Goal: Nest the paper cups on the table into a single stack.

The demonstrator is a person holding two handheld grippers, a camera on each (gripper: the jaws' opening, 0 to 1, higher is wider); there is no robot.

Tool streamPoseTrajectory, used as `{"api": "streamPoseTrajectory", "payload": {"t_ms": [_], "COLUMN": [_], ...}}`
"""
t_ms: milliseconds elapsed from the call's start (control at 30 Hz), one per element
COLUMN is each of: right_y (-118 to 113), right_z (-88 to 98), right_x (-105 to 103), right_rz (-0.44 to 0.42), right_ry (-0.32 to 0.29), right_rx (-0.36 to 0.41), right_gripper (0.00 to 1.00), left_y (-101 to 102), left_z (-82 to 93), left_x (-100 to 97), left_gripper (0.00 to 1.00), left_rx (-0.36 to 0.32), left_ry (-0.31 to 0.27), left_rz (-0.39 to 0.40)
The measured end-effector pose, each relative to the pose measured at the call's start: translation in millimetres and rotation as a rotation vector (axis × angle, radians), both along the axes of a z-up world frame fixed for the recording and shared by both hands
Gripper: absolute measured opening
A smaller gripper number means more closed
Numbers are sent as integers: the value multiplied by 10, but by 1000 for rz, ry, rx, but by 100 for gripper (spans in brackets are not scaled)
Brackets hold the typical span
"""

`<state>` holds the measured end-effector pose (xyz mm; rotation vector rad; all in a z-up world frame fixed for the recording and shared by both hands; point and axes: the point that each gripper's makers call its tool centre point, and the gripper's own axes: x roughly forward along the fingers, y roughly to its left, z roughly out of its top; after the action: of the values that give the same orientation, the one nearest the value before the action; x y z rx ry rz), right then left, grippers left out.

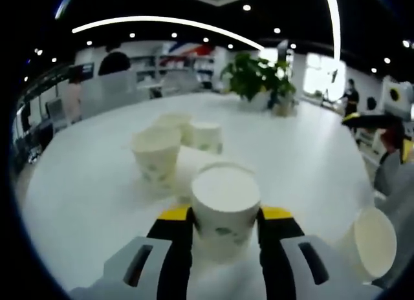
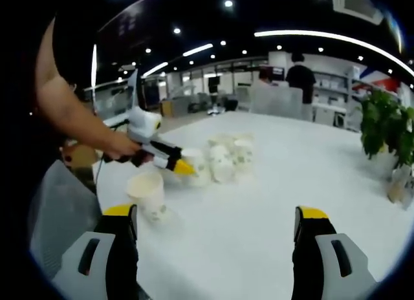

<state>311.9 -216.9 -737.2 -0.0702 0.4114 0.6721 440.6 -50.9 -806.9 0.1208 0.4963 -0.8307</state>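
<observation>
Left tongs (image 1: pixel 225 230): the yellow-tipped jaws are clamped on the flanks of a white paper cup (image 1: pixel 225 206). The cup is upright, tapered, with a faint green print low on its wall and its round mouth facing up. It sits low over the smooth, glossy white table (image 1: pixel 97 183).

Taking this held cup as the landmark in the left gripper view:
- Beyond it and to the left stands an upright cup (image 1: pixel 156 152) of the same tapered form.
- Farther beyond, a cluster (image 1: pixel 194 133) of cups stands close together.
- To the right, near the table edge, a tilted cup (image 1: pixel 370 240) shows its open mouth.
- Far beyond, a leafy green plant (image 1: pixel 257 77) stands on the table.

Right tongs (image 2: pixel 217 232): the jaws stand wide apart with nothing between them, above bare table surface.

In the right gripper view, a person's hand (image 2: pixel 119 147) holds the left tongs at the cups, and a single cup (image 2: pixel 147 195) stands nearer the camera.
</observation>
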Motion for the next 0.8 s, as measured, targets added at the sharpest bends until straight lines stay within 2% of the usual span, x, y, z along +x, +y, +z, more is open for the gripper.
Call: {"api": "streamPoseTrajectory", "payload": {"t_ms": [433, 500, 800], "right_y": [87, 97, 103], "right_z": [33, 26, 75], "right_x": [17, 8, 45], "right_rz": [18, 24, 32], "right_ry": [-12, -10, -17], "right_rx": [7, 3, 9], "right_gripper": [100, 100, 100], "left_y": [45, 63, 135], "left_z": [201, 233, 418], "left_x": [-91, -88, -40], "left_gripper": [37, 37, 37], "left_rx": [15, 34, 44], "left_ry": [29, 28, 44], "left_rz": [-24, -26, -33]}}
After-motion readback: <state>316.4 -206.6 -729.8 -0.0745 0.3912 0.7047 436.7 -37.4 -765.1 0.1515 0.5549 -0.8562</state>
